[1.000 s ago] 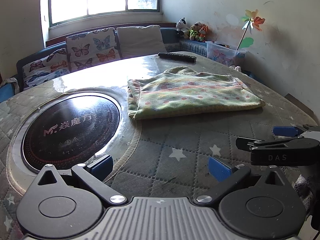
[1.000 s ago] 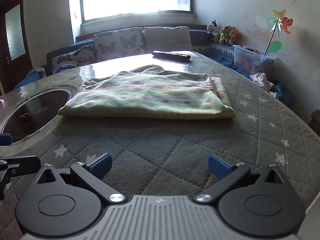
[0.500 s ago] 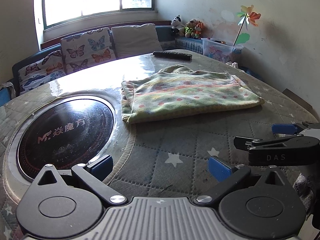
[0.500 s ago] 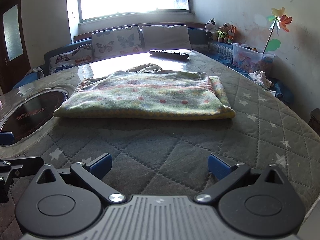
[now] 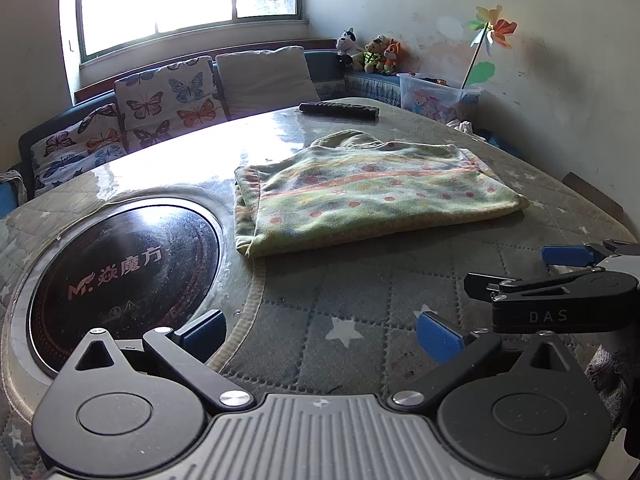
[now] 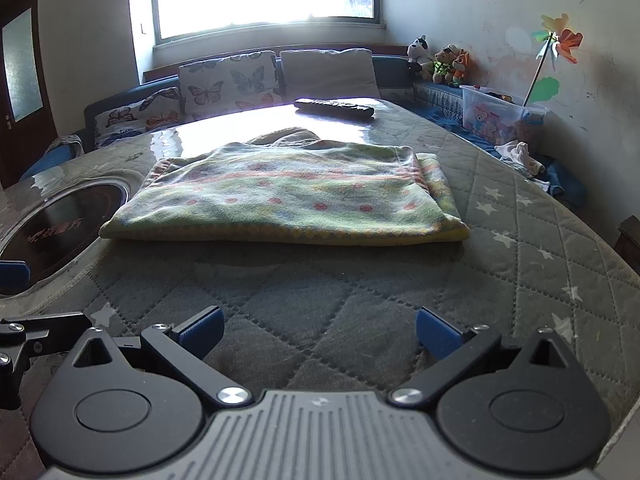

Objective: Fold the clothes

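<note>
A green and yellow garment with red dots (image 5: 372,196) lies folded flat on the quilted table cover; in the right wrist view it (image 6: 288,196) lies straight ahead. My left gripper (image 5: 320,332) is open and empty, low over the table in front of the garment's left end. My right gripper (image 6: 318,330) is open and empty, in front of the garment's near edge. The right gripper also shows at the right edge of the left wrist view (image 5: 560,276), and a part of the left gripper's finger (image 6: 14,274) at the left edge of the right wrist view.
A round black cooktop (image 5: 120,276) is set in the table at the left. A black remote (image 5: 340,110) lies at the table's far side. Cushions (image 5: 168,96), soft toys (image 5: 372,54) and a plastic box (image 5: 436,94) line the bench behind.
Both grippers have drifted slightly, so the garment sits a little further left in both views. The garment has not moved and both grippers stay open.
</note>
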